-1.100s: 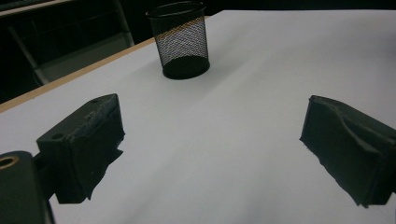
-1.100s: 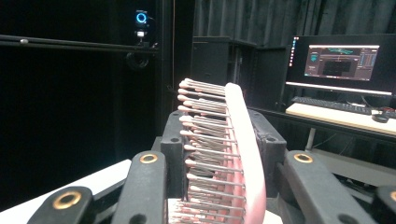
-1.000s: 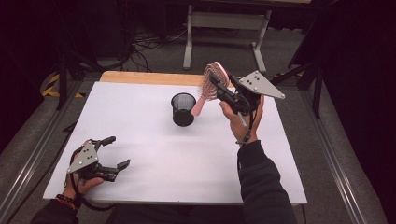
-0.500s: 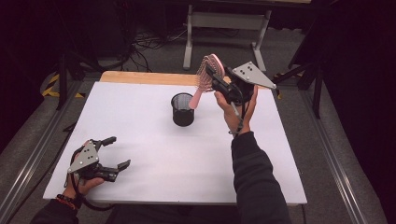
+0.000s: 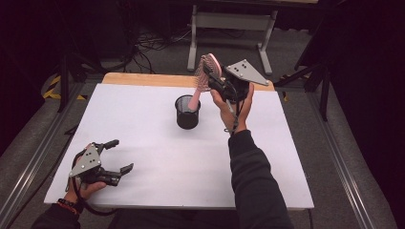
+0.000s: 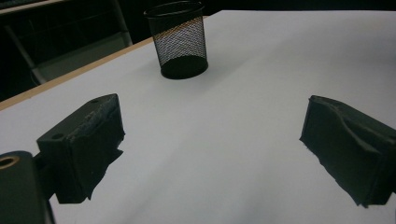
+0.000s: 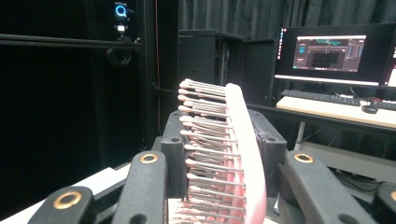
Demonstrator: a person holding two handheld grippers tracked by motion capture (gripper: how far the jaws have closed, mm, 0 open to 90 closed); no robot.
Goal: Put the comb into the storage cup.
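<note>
Above the mesh cup (image 5: 187,112), my right gripper (image 5: 216,81) has carried the pink hairbrush (image 5: 206,71) leftward since a second ago; its handle now dips into the cup. My fingers (image 7: 173,154) clamp the brush head. At the worktop's (image 5: 143,138) near left, my left gripper (image 5: 117,155) rests unmoved, fingers wide apart, holding nothing.

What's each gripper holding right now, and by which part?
The right gripper clamps a pink hairbrush by its bristled head, handle pointing down into the black mesh cup. The left gripper holds nothing, jaws open.
</note>
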